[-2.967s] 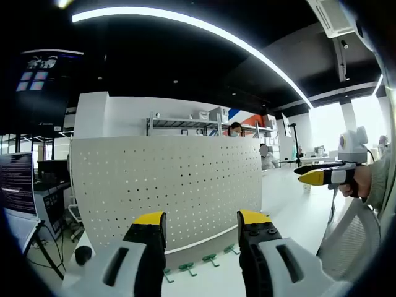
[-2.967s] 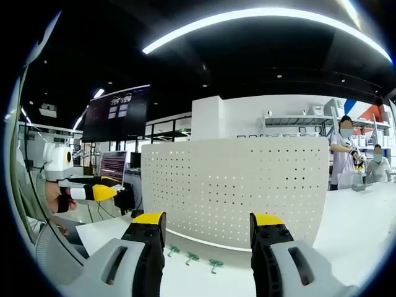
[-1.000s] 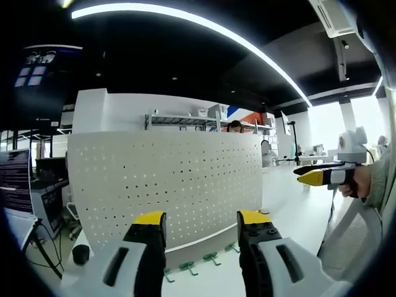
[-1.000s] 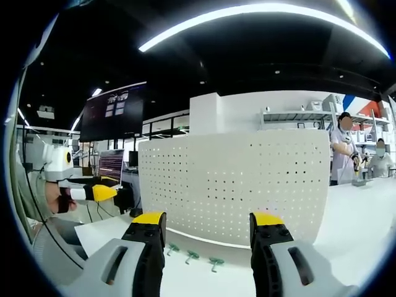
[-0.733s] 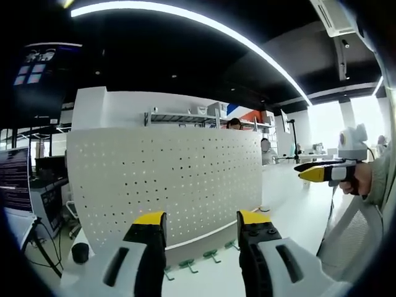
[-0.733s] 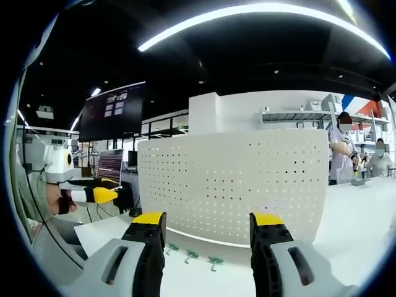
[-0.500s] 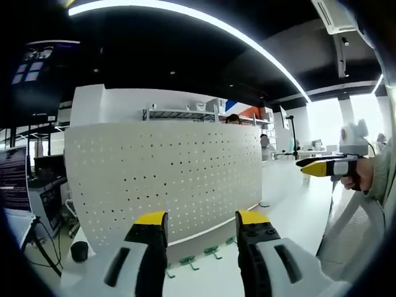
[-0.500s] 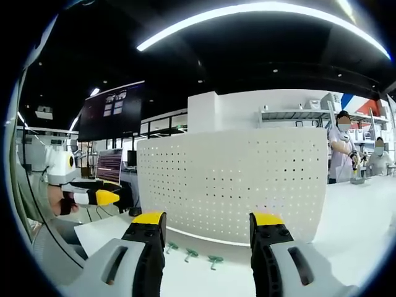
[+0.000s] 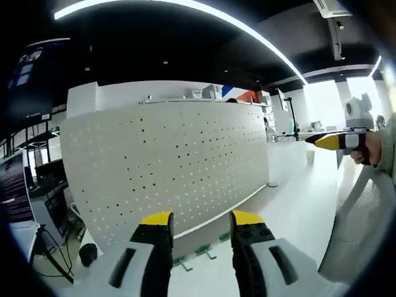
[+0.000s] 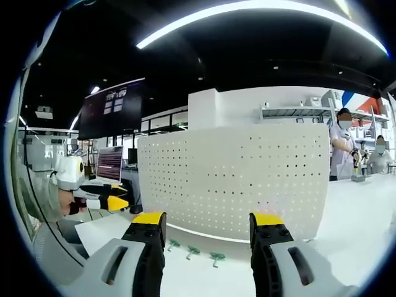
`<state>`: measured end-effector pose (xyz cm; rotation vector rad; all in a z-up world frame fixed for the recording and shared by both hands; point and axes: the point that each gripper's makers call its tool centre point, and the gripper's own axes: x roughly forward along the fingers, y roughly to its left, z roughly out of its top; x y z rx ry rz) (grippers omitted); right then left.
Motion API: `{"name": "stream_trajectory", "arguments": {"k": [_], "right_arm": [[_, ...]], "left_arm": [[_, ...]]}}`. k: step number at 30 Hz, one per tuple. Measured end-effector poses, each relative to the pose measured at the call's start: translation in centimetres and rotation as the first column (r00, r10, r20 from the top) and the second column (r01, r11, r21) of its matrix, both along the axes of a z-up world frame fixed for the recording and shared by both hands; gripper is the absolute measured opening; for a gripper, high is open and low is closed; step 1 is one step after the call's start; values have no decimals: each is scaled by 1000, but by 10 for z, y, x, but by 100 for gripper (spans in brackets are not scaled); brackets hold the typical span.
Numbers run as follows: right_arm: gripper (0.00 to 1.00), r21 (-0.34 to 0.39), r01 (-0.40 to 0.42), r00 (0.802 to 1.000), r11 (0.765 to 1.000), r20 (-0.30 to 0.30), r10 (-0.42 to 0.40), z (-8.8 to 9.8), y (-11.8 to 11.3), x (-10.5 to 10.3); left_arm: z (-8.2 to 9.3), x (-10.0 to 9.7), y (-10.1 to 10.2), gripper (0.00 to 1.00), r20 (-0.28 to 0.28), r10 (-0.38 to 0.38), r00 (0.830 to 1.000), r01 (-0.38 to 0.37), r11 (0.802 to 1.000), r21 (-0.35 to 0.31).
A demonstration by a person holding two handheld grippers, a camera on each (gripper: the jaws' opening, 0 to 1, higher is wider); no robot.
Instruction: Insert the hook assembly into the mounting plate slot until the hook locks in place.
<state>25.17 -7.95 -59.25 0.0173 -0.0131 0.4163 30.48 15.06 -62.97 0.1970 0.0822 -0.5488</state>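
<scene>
Three hooks (image 9: 201,252) lie at the plate's (image 9: 167,167) foot, dead ahead of both empty, open grippers (image 9: 197,218) (image 10: 208,220); the left is nearer.

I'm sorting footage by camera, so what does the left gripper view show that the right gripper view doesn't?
Left gripper view alone: bright windows and a black tripod beside the table. Right gripper view alone: a dark wall screen and two standing people. Both share the white pegboard, green hooks lying on the table at its foot, and each gripper, left gripper and right gripper, jaws apart and empty.
</scene>
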Motion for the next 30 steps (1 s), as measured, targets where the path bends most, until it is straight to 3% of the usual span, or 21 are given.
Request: {"name": "stream_trajectory", "arguments": {"k": [7, 11, 13, 15, 20, 30], "right_arm": [[53, 4, 11, 1000, 1000, -4, -11, 0, -2, 1], [53, 7, 16, 1000, 1000, -5, -16, 0, -4, 0], [53, 7, 18, 1000, 1000, -5, -18, 0, -4, 0], [53, 9, 22, 1000, 1000, -6, -22, -1, -4, -1], [53, 4, 27, 1000, 1000, -7, -27, -1, -7, -2], [53, 4, 43, 999, 999, -11, -43, -2, -14, -1]], "left_arm": [[-23, 16, 3, 36, -20, -38, 999, 41, 992, 118], [-53, 23, 6, 36, -72, -63, 995, 82, 951, 298], [-62, 26, 5, 36, -81, -81, 993, 104, 936, 336], [-68, 31, 4, 34, -95, -82, 992, 109, 937, 331], [-85, 43, 9, 30, -118, -92, 989, 130, 916, 380], [-119, 70, 22, 22, -230, -91, 969, 182, 891, 415]]}}
